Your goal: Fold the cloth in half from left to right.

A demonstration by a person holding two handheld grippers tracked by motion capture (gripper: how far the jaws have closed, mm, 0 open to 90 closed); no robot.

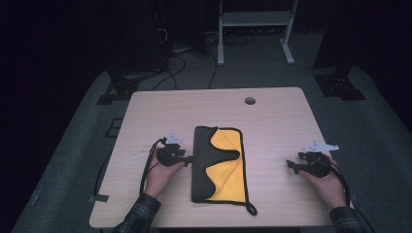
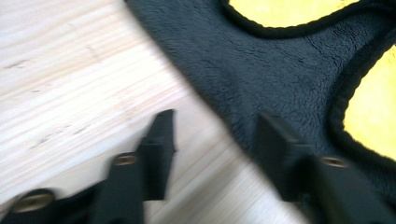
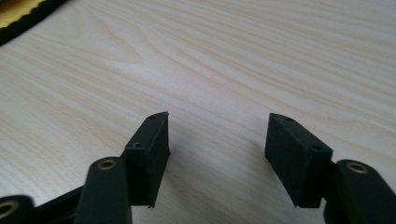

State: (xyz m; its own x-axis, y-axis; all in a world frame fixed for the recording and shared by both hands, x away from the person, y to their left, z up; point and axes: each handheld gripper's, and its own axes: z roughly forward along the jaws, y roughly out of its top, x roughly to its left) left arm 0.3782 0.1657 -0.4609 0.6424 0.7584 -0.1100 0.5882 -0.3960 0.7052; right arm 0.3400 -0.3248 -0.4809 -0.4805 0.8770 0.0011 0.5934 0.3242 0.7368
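Note:
A folded cloth (image 1: 218, 165), black on one face and yellow on the other, lies lengthwise in the middle of the wooden table (image 1: 277, 121). My left gripper (image 1: 191, 158) sits right at the cloth's left edge, pointing toward it. In the left gripper view the left gripper (image 2: 217, 126) stands open, one jaw over bare wood and the other over the black fleece (image 2: 261, 65), with nothing pinched. My right gripper (image 1: 291, 165) rests well to the right of the cloth. The right gripper (image 3: 218, 123) is open over bare wood, and a cloth corner (image 3: 14, 25) shows at the top left.
A small hanging loop (image 1: 251, 209) trails from the cloth's near right corner. A round cable hole (image 1: 249, 101) sits near the table's far edge. A white stand (image 1: 252, 19) and floor cables (image 1: 175, 63) lie beyond the table in the dark.

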